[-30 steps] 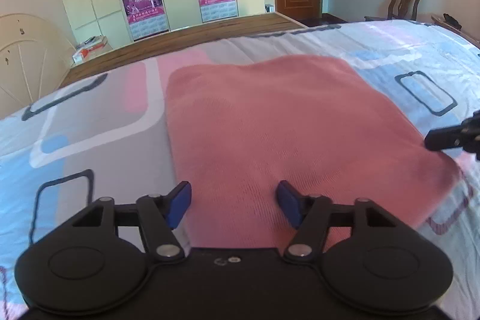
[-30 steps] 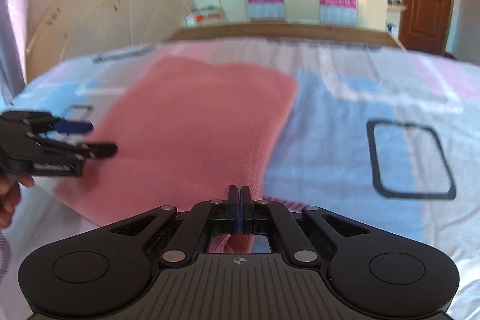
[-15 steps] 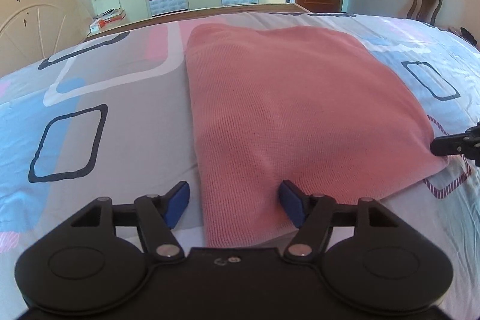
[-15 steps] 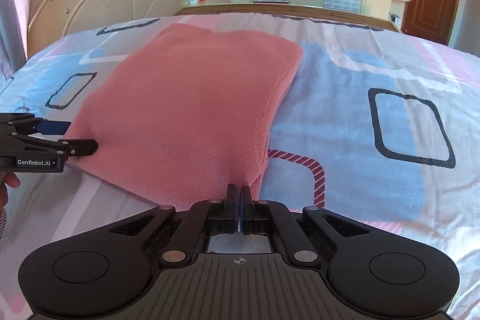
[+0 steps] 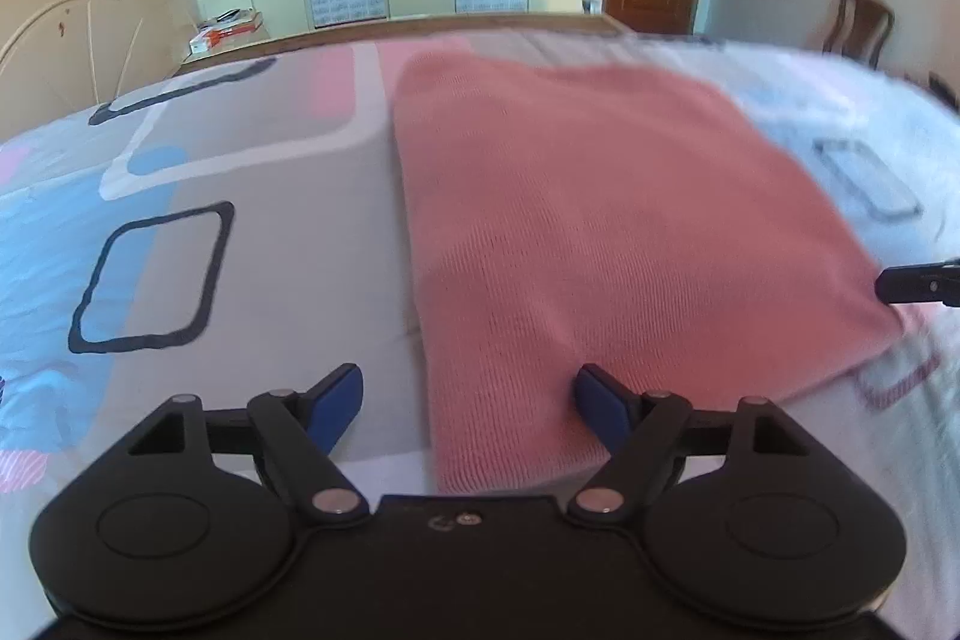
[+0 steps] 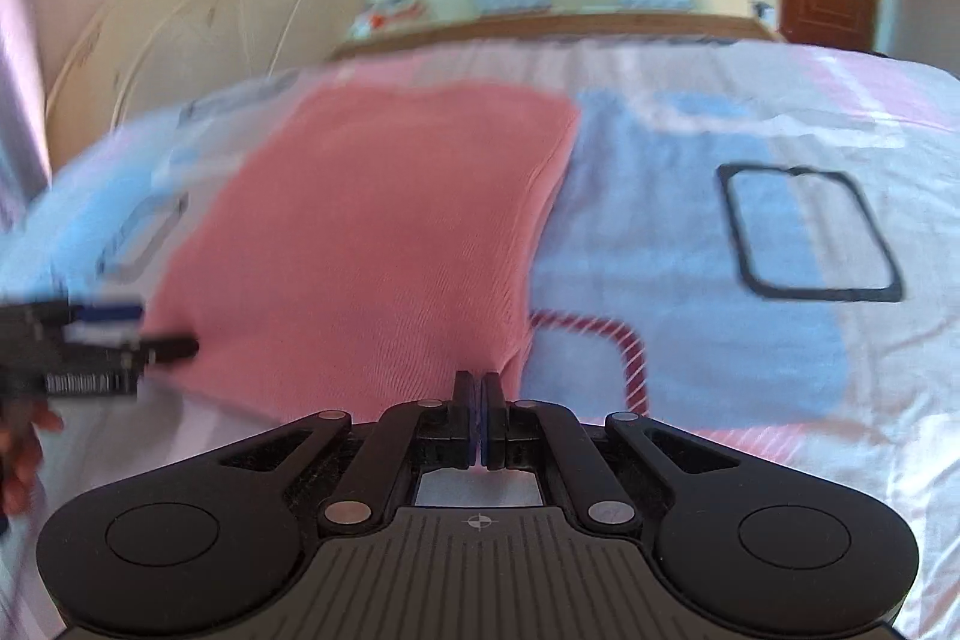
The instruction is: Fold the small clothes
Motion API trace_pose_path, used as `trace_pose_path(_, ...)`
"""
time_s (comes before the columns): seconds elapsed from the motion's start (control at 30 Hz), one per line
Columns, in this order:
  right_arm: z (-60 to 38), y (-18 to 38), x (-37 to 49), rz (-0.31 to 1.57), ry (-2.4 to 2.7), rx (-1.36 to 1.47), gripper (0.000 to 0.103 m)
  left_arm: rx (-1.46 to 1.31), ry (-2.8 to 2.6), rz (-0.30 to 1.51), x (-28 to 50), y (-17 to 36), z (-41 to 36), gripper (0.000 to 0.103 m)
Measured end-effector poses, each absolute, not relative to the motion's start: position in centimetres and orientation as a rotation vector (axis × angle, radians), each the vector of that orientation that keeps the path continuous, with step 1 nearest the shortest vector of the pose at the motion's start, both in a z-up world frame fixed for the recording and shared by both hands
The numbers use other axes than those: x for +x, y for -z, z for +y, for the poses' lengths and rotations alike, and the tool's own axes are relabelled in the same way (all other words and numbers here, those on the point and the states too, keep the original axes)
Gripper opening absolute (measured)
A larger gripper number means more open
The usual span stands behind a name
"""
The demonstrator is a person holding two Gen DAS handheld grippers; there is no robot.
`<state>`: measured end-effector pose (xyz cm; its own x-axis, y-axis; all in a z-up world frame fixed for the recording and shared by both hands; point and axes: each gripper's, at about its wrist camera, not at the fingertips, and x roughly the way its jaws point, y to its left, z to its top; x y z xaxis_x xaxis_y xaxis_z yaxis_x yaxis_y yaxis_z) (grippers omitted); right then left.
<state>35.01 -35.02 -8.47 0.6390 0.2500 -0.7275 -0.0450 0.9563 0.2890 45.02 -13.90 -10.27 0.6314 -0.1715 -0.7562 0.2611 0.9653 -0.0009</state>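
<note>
Since a second ago the left gripper [image 5: 468, 400] has been spreading wider over the pink cloth's [image 5: 600, 232] near corner on the bed [image 5: 252, 244], the right gripper [image 6: 478, 421] stays pinched on its other corner, and no writing is legible.

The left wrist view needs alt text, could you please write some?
A pink knit garment lies flat on a patterned bedsheet, its near left corner between the open left gripper. The right gripper pokes in at the right edge.
</note>
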Motion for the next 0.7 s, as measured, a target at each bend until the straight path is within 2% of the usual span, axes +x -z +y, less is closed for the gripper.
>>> trace_pose_path(0.13, -35.9, 6.6, 35.6, 0.779, -0.160, 0.283, 0.000, 0.004, 0.265, 0.797, 46.4, 8.1, -12.9, 0.078)
trace_pose_path(0.27, -34.6, 6.7, 38.9, 0.764, -0.195, 0.238, 0.000, 0.030, 0.262, 0.820, 50.2, 8.3, -14.7, 0.078)
trace_pose_path(0.37, -33.4, 9.8, 41.9, 0.900, -0.201, 0.176, 0.000, 0.021, 0.273, 0.917, 52.4, 10.3, -15.2, 0.088)
trace_pose_path(0.57, -34.9, 7.7, 41.0, 0.814, -0.199, 0.228, 0.001, 0.036, 0.292, 0.854, 51.0, 7.8, -14.8, 0.086)
trace_pose_path(0.6, -35.8, 7.8, 41.0, 0.820, -0.197, 0.269, 0.007, 0.029, 0.291, 0.852, 50.8, 7.7, -14.5, 0.086)
trace_pose_path(0.67, -37.3, 8.4, 40.8, 0.822, -0.176, 0.330, 0.065, 0.023, 0.272, 0.842, 50.7, 7.8, -13.9, 0.086)
trace_pose_path(0.7, -37.9, 8.7, 40.7, 0.817, -0.169, 0.348, 0.066, 0.007, 0.266, 0.836, 50.6, 8.0, -13.5, 0.086)
